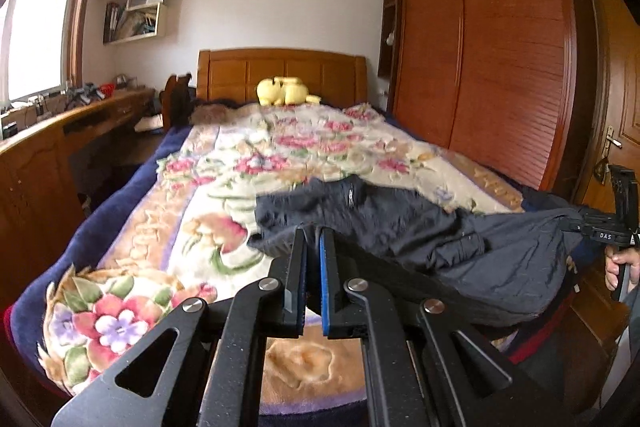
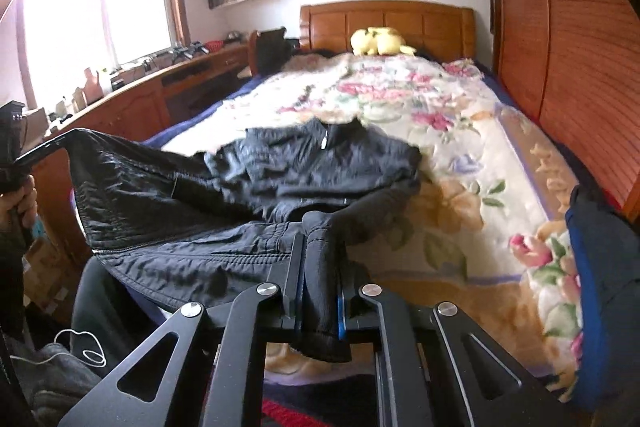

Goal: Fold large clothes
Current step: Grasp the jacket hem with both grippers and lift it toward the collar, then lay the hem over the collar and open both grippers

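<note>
Nearest in the right wrist view, the right gripper [image 2: 318,247] is clenching a thick fold of the black jacket [image 2: 280,163]; the cloth is filling the gap between its two fingers and hanging out below them. From this grip the hem is stretching away to the left, taut, toward the left gripper [image 2: 16,155], which is being held by a hand [image 2: 24,199] at the far left edge.

Nearest in the left wrist view, the left gripper [image 1: 313,239] is standing with its fingers nearly together, their tips meeting the edge of the black jacket [image 1: 380,223]; whether cloth is pinched between them cannot be told from this view. To the right of these fingers the fabric is running out to the right gripper [image 1: 580,223], where a hand [image 1: 618,267] is holding the handle.

Just beyond both grippers, the rest of the jacket is lying crumpled on the floral blanket [image 1: 240,163], collar pointing away.

Farther ahead, a yellow plush toy [image 1: 282,91] is resting against the wooden headboard [image 1: 280,67]. A wooden wardrobe [image 1: 500,67] is standing to the right of the bed.
</note>
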Action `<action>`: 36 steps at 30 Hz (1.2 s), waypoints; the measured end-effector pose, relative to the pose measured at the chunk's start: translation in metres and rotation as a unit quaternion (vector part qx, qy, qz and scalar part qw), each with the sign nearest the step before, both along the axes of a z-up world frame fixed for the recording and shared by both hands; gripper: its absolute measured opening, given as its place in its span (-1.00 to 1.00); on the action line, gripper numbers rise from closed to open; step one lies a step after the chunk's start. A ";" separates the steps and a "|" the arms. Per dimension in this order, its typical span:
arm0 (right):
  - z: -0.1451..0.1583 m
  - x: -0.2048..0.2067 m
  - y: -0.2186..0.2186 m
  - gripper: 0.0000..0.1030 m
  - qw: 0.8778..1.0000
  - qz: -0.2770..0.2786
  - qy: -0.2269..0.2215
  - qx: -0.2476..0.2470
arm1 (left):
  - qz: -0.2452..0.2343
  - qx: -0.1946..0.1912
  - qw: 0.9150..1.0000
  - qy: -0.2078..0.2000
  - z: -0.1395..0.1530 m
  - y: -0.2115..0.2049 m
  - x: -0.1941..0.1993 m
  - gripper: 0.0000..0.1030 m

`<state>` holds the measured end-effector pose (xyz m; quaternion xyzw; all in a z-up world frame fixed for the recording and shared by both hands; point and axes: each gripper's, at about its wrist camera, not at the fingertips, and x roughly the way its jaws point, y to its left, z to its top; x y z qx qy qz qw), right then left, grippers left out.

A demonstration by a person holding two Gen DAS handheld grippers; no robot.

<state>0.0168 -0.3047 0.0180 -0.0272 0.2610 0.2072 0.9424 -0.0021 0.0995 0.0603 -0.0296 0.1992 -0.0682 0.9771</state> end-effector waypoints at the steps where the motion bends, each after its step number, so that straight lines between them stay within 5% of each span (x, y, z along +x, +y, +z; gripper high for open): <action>1: 0.002 -0.006 -0.003 -0.79 1.000 -0.001 -0.004 0.005 | -0.003 -0.001 1.000 -0.004 0.003 -0.002 -0.003 -0.89; 13: 0.029 -0.073 -0.034 -0.80 0.996 -0.010 -0.091 0.021 | -0.012 -0.013 0.996 -0.084 0.048 -0.008 -0.052 -0.89; 19: 0.028 -0.076 -0.031 -0.80 0.995 0.003 -0.104 0.006 | -0.020 0.001 0.997 -0.074 0.041 -0.013 -0.034 -0.89; 36: -0.044 0.135 0.010 -0.80 1.000 -0.018 -0.018 0.004 | 0.051 0.016 0.997 0.051 -0.065 0.019 0.128 -0.89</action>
